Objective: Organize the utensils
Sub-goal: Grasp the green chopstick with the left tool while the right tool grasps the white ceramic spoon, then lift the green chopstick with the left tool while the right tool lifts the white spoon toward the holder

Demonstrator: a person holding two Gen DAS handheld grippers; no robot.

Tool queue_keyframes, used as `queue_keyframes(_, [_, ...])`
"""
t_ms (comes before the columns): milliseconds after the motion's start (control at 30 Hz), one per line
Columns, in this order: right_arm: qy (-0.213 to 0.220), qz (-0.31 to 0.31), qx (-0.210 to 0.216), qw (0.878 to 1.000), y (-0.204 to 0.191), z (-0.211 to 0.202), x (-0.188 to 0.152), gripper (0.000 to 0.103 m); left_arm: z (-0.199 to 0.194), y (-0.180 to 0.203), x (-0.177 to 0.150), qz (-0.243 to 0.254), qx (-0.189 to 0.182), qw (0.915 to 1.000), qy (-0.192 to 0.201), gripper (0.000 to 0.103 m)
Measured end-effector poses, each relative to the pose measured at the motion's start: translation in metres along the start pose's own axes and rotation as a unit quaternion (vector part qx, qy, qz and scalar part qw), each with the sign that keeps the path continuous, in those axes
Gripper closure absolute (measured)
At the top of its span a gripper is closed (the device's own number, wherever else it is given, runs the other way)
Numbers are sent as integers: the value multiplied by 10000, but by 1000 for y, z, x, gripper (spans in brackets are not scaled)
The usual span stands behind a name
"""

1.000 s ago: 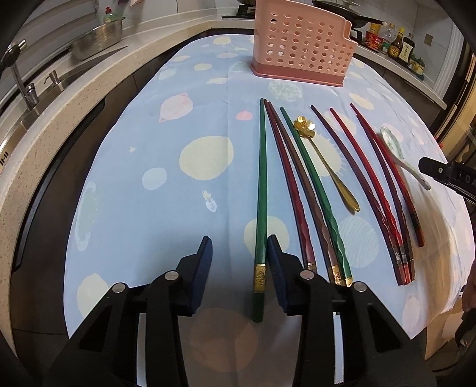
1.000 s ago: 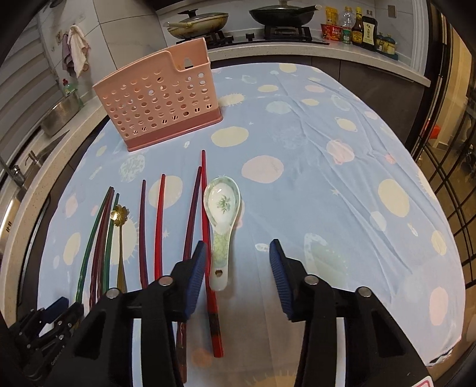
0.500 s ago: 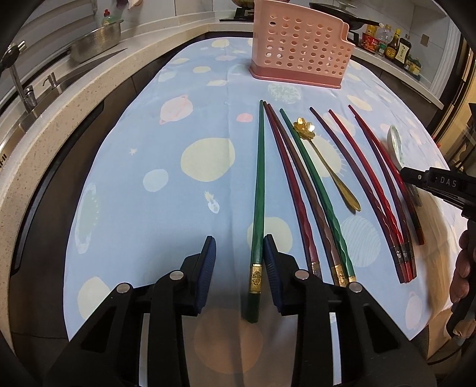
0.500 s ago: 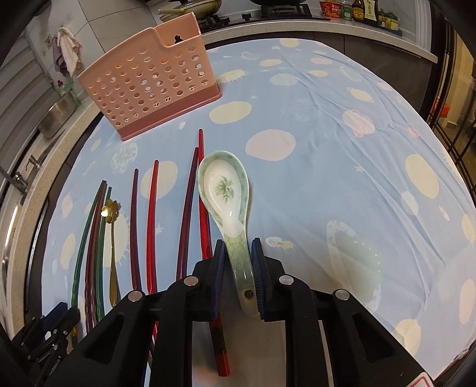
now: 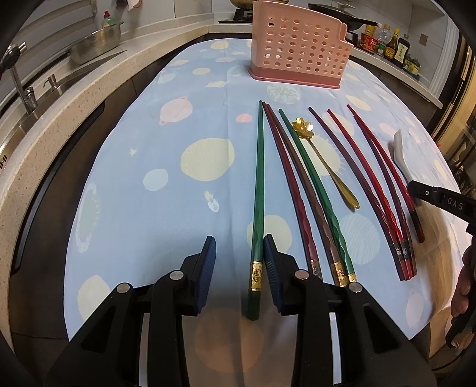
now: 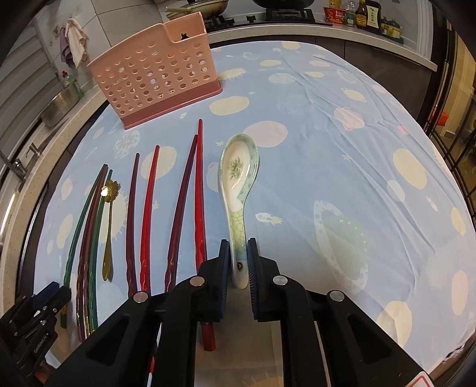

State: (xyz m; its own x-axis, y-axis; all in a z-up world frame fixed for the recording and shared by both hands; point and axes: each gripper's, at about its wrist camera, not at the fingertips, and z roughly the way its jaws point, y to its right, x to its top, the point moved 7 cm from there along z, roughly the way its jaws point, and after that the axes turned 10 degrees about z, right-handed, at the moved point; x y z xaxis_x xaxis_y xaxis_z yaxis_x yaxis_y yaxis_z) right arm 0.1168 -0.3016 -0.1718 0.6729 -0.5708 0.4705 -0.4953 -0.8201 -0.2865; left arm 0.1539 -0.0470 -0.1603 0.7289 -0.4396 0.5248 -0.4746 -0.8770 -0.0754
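Observation:
A pink perforated utensil holder (image 5: 297,53) (image 6: 154,80) stands at the far end of the blue tablecloth. Several green, dark red and red chopsticks lie in a row before it, with a gold flower spoon (image 5: 324,160) (image 6: 108,226) among them. My left gripper (image 5: 239,262) is open, low over the cloth, its right finger beside the leftmost green chopstick (image 5: 258,190). My right gripper (image 6: 238,262) is shut on the handle of a white and green ceramic spoon (image 6: 238,178), held tilted and lifted above the cloth.
A stone counter with a sink, tap and steel bowl (image 5: 95,47) runs along the left. A stove with pans and sauce bottles (image 6: 357,13) sits behind the table. The cloth's right half (image 6: 372,148) holds only wrinkles.
My right gripper closed on the ceramic spoon's handle and has raised and tilted it. My left gripper stayed open and shifted slightly next to the green chopstick.

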Motion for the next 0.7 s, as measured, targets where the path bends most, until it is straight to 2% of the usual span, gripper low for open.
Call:
queue_keyframes(67, [32, -13, -2, 10000, 0, -4, -1, 93, -1, 0, 0, -8, -31, 10000, -8, 86])
queue_keyframes(133, [80, -58, -19, 9999, -1, -9, -1, 93, -2, -1, 0, -28, -114, 9999, -33, 93])
queue_keyframes(400, [386, -169, 40, 9991, -5, -49, -3, 95, -15, -2, -7, -128, -334, 9993, -72, 96])
queue_keyframes(700, [752, -239, 181, 9967, -11, -94, -1, 96, -59, -9, 2, -200, -350, 9987, 306, 96])
